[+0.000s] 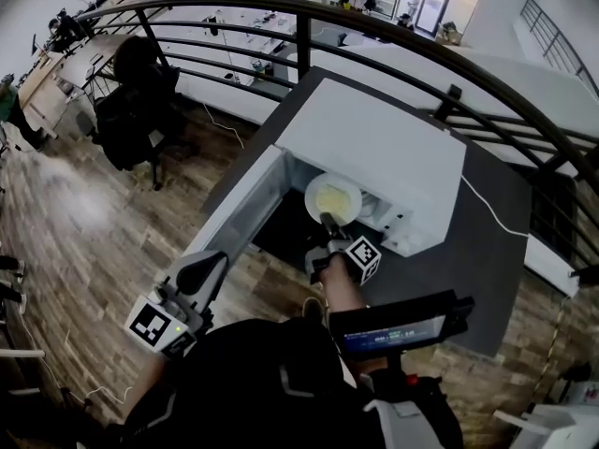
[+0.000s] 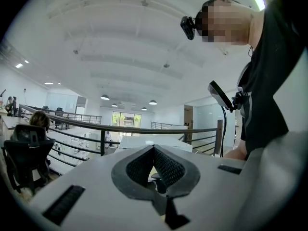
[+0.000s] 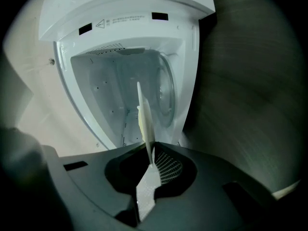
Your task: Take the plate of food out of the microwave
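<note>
I am clamping my right gripper (image 1: 328, 221) on the near rim of the plate of food (image 1: 332, 197), a round, thin, white plate carrying a pale yellow, soft-looking heap. The plate is sitting at the mouth of the open microwave (image 1: 374, 148). In the right gripper view the plate (image 3: 144, 119) is showing edge-on as a slim pale blade, pinched between the mesh-textured pads (image 3: 166, 162) of the right gripper (image 3: 153, 154).

The microwave is a smooth, glossy white box with square corners. Its cavity (image 3: 120, 95) is plain white inside, with small holes dotting the walls. The door (image 1: 234, 215) is swinging wide to the left, leaving the opening clear in front of the plate. Above the opening a strip is carrying a warning triangle and a line of small print (image 3: 115, 21), which I cannot read.

The microwave is resting on a dark matte table (image 1: 487, 251) with bare surface to its right. A curved dark metal railing (image 1: 393, 36) is running behind it, and wood-plank floor (image 1: 84, 223) is lying open to the left.

I am holding my left gripper (image 1: 208, 265) low and well apart from the microwave, its ribbed jaws closed tip to tip on nothing (image 2: 154, 150).
</note>
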### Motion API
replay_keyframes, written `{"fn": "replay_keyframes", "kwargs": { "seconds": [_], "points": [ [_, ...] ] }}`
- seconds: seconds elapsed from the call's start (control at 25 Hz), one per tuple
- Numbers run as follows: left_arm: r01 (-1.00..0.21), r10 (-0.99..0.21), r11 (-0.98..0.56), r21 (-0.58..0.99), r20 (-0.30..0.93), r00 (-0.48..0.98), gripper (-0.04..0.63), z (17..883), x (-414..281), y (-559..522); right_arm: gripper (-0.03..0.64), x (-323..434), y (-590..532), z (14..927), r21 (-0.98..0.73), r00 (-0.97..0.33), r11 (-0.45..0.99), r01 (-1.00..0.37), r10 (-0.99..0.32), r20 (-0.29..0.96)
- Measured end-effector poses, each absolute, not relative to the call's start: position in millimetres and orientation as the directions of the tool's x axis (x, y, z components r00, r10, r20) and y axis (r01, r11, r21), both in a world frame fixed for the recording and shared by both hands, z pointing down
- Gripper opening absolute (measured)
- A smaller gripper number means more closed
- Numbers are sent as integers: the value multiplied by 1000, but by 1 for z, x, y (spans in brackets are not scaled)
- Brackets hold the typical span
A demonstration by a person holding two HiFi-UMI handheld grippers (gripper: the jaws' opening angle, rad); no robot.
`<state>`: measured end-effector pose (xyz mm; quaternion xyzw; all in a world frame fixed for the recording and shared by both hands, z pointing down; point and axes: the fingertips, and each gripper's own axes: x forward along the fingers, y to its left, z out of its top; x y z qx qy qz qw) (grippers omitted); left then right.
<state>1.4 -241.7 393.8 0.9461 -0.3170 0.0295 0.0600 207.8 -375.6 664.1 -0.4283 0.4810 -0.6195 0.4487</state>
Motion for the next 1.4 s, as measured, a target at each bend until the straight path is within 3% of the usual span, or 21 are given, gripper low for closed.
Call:
{"fn": "replay_keyframes", "kwargs": {
  "seconds": [0.44,1.4],
  "points": [
    [-581,-577,-803,132,71,814,5,397,-2,-251,25,174,-347,635,-983,-352,-141,121,-932,90],
    [-467,-466,-871,155,43,884,5,404,14,-253,25,144,-298,547,-991,-428,-46,128,-904,-13]
  ]
}}
